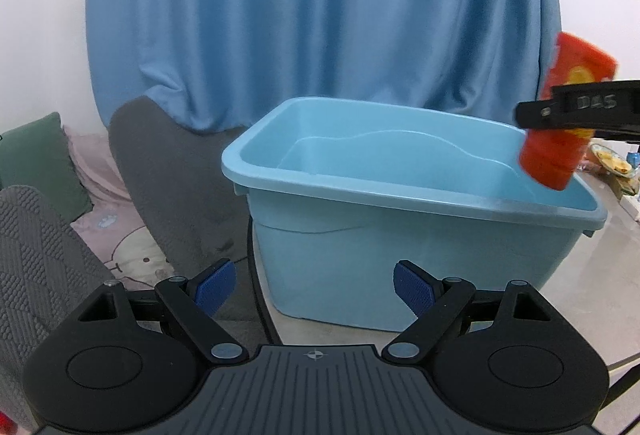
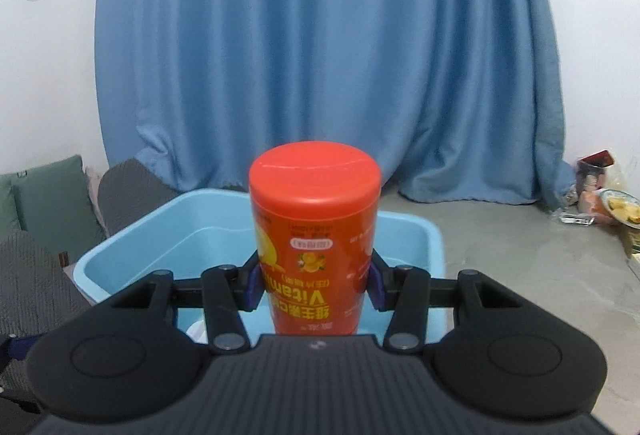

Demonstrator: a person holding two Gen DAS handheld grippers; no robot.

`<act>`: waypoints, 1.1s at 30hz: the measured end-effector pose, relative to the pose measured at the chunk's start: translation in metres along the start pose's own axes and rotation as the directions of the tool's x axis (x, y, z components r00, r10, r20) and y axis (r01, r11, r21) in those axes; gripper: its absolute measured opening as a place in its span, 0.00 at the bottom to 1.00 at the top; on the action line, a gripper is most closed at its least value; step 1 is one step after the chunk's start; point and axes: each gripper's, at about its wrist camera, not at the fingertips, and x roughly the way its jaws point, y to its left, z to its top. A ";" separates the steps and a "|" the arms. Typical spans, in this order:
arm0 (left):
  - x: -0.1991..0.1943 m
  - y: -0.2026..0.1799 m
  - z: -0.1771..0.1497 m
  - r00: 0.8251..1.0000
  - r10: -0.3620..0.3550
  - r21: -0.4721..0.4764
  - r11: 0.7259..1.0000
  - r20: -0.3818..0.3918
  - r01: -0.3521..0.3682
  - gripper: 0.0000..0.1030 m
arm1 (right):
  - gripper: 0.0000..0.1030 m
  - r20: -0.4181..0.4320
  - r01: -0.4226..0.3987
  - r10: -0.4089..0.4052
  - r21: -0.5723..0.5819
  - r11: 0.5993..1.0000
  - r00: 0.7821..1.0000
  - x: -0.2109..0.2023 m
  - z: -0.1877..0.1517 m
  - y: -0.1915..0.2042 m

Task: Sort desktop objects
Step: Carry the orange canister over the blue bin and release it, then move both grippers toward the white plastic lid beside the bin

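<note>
My right gripper (image 2: 314, 285) is shut on an orange vitamin C bottle (image 2: 314, 235), held upside down with its printed label inverted, above the near rim of a light blue plastic bin (image 2: 132, 235). In the left wrist view the same bottle (image 1: 564, 115) hangs tilted over the bin's right side, clamped by the right gripper's black finger (image 1: 576, 107). My left gripper (image 1: 314, 285) is open and empty, its blue pads apart, just in front of the bin's (image 1: 400, 203) near wall. The bin's inside looks empty in the left wrist view.
A blue curtain (image 2: 320, 55) hangs behind. Grey cushions (image 1: 168, 171) and a green pillow (image 1: 36, 163) lie to the left. Snack packets and a plate of food (image 2: 608, 203) sit on the grey surface at the far right.
</note>
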 end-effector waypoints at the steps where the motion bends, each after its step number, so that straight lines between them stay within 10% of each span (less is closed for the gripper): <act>1: 0.001 0.000 0.001 1.000 0.002 0.000 1.000 -0.002 -0.002 0.85 | 0.48 -0.006 -0.002 0.002 -0.007 1.000 1.000 0.004 -0.001 0.003; 9: 0.007 -0.001 0.004 1.000 0.011 -0.009 1.000 -0.015 -0.012 0.85 | 0.48 -0.086 -0.010 0.006 -0.047 0.999 0.996 0.034 -0.007 0.015; 13: 0.010 0.000 0.004 1.000 0.014 -0.014 1.000 -0.024 -0.015 0.85 | 0.79 -0.129 0.019 -0.032 -0.103 0.994 0.991 0.043 -0.009 0.027; 33: 0.011 0.024 0.012 0.999 0.002 -0.060 0.998 -0.042 -0.005 0.85 | 0.83 -0.065 0.106 -0.105 0.020 0.994 0.992 -0.011 -0.012 -0.012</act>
